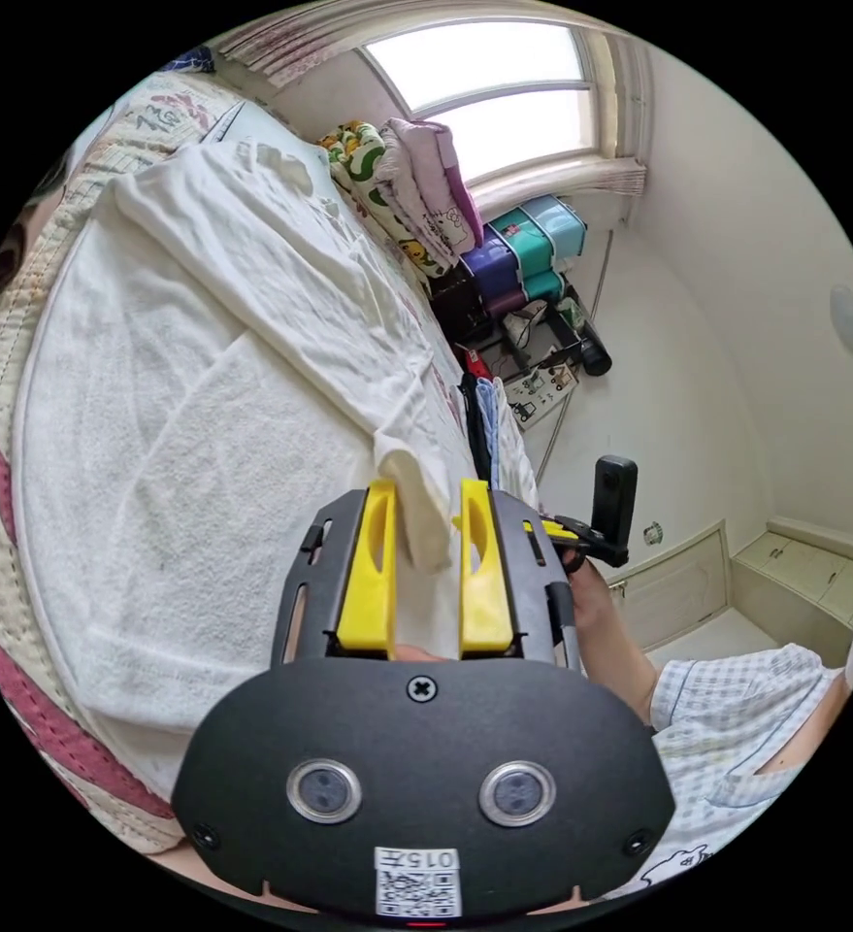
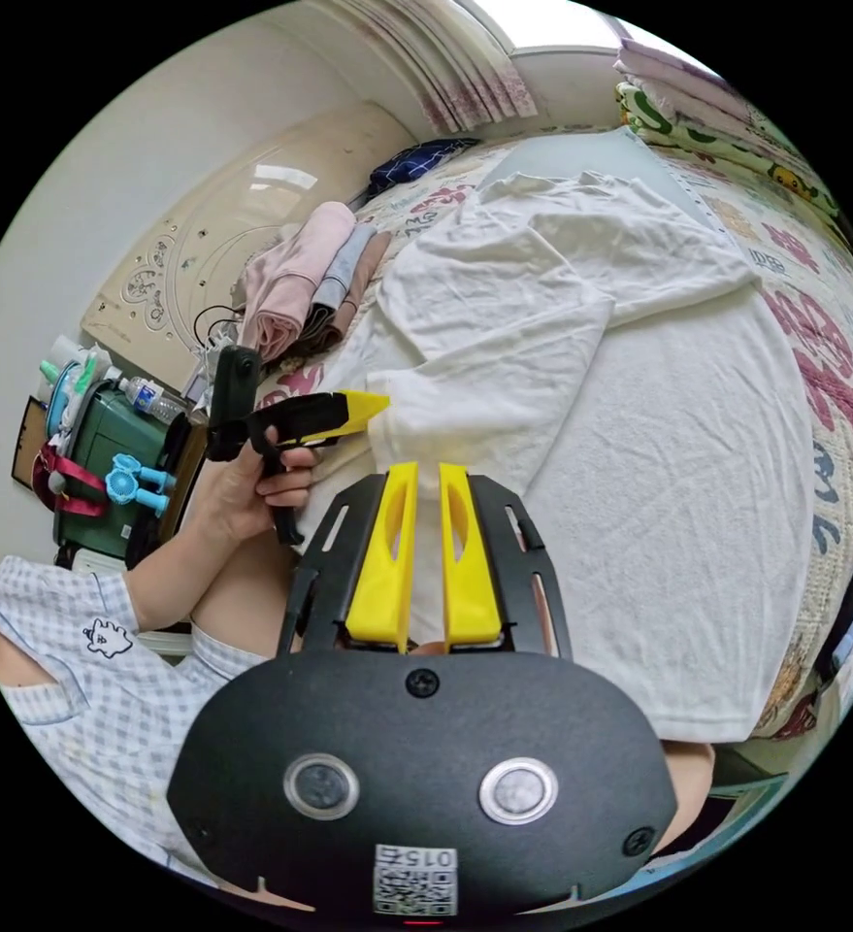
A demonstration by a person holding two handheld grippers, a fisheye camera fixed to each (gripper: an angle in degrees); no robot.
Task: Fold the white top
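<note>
While the white top [image 2: 581, 388] lies spread on the bed [image 2: 814, 388], the right gripper [image 2: 424, 495] has its yellow jaws nearly together on the cloth's edge. Beside it, the left gripper [image 1: 426, 510] holds its jaws apart around a sleeve end, not pressing. Farther off, folded clothes [image 2: 300, 282] rest near the headboard [image 2: 203, 243].
</note>
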